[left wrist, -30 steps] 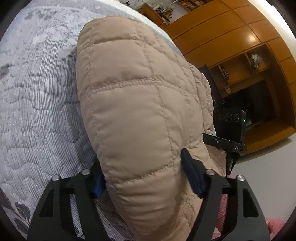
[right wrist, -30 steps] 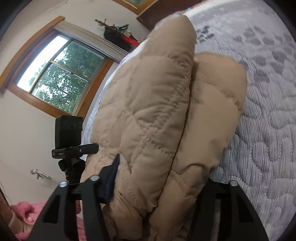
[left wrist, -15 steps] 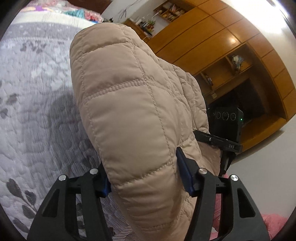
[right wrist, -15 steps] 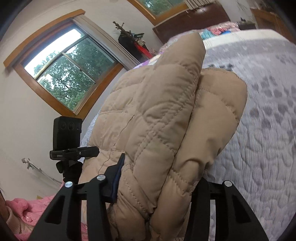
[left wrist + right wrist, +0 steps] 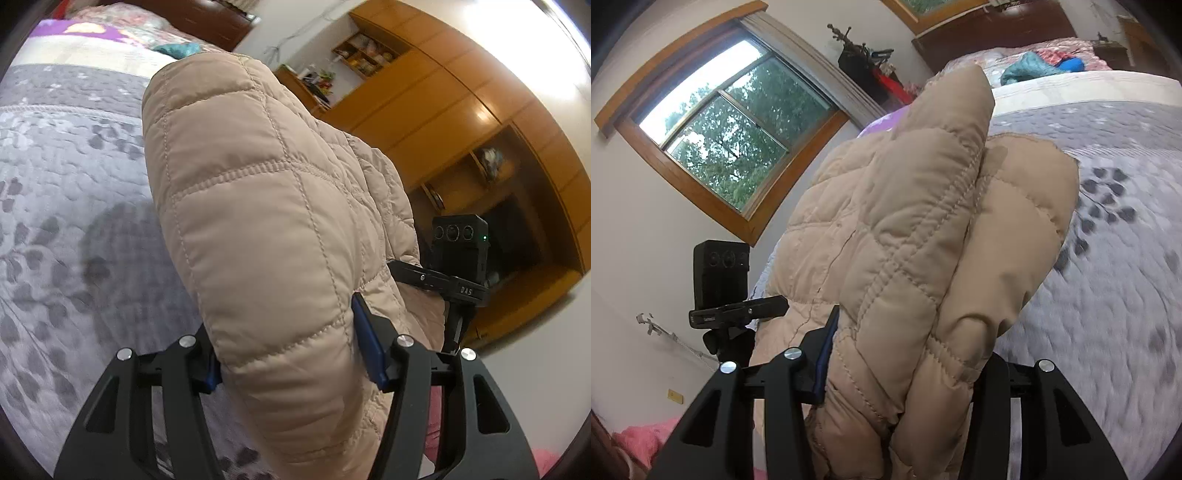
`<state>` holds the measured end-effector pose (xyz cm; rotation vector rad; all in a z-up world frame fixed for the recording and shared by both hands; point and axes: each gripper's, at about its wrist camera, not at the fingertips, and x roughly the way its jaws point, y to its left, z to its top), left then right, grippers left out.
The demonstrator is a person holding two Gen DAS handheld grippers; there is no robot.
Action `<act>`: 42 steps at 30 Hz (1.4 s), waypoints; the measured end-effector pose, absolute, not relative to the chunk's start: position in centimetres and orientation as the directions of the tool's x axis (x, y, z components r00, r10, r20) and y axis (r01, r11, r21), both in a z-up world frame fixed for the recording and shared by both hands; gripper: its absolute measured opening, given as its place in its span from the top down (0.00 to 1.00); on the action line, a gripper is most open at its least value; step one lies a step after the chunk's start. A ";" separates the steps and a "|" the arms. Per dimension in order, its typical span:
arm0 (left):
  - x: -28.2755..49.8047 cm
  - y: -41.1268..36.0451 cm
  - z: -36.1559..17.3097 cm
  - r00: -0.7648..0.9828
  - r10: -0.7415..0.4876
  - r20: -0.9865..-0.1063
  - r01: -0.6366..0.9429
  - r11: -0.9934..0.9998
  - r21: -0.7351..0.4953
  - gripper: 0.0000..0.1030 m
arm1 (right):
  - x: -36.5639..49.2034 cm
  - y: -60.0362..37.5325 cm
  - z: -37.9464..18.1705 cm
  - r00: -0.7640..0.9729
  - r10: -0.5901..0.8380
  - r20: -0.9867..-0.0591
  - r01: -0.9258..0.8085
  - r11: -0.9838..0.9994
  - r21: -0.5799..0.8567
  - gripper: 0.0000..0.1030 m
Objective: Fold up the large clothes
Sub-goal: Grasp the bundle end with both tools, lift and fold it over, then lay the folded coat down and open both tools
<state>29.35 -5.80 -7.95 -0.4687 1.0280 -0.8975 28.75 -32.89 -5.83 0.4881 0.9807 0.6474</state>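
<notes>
Now more of the room shows than a second ago: the headboard and pillows have come into the top of both views, and the grey quilted bedspread [image 5: 66, 229] sits lower and further from the cameras, so the beige quilted jacket [image 5: 266, 229] has been lifted off it. Its thick fold fills the centre of each frame. The left gripper [image 5: 291, 354] pinches a bulging fold between its blue pads, jaws part-way apart. The right gripper [image 5: 905, 373] likewise clamps a doubled fold of the jacket [image 5: 916, 236], with the other gripper's camera at the frame's left edge.
</notes>
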 end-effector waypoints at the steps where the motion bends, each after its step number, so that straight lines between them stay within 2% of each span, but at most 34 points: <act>1: 30.0 -5.5 -8.2 0.225 -0.815 -0.533 0.406 0.576 -0.709 0.44 | 29.7 -32.6 -6.1 0.391 0.699 -0.599 -0.277 0.710 0.648 0.54; 12: 35.9 -2.9 -12.4 0.251 -0.786 -0.565 0.314 0.619 -0.720 0.43 | 37.5 -31.5 -11.4 0.347 0.702 -0.622 -0.222 0.706 0.673 0.54; 16: 36.9 -2.3 -14.4 0.236 -0.786 -0.571 0.273 0.618 -0.737 0.38 | 38.2 -31.9 -13.1 0.330 0.721 -0.609 -0.187 0.682 0.707 0.52; 17: 37.0 -2.3 -14.4 0.234 -0.788 -0.569 0.271 0.615 -0.741 0.37 | 38.1 -31.9 -13.2 0.331 0.722 -0.608 -0.187 0.682 0.707 0.51; 19: 36.7 -2.3 -14.1 0.234 -0.780 -0.580 0.267 0.625 -0.733 0.35 | 37.6 -32.0 -12.9 0.338 0.706 -0.623 -0.185 0.698 0.691 0.41; 21: 36.6 -2.3 -13.8 0.237 -0.769 -0.594 0.261 0.639 -0.723 0.32 | 37.1 -32.2 -12.5 0.345 0.679 -0.648 -0.163 0.723 0.671 0.35; 25: 35.3 -1.3 -12.9 0.267 -0.729 -0.631 0.254 0.684 -0.684 0.29 | 35.5 -33.3 -11.1 0.378 0.629 -0.679 -0.160 0.767 0.622 0.29; 33: 28.7 0.7 -9.8 0.369 -0.645 -0.670 0.324 0.764 -0.557 0.26 | 27.1 -34.8 -7.8 0.456 0.567 -0.686 -0.210 0.818 0.536 0.27; 39: 26.0 -2.1 -9.8 0.404 -0.570 -0.715 0.352 0.819 -0.454 0.26 | 25.6 -35.0 -9.9 0.473 0.486 -0.735 -0.139 0.865 0.483 0.27; 42: 26.4 -2.6 -10.8 0.385 -0.566 -0.729 0.336 0.822 -0.460 0.24 | 26.2 -35.3 -12.0 0.456 0.457 -0.764 -0.096 0.879 0.468 0.27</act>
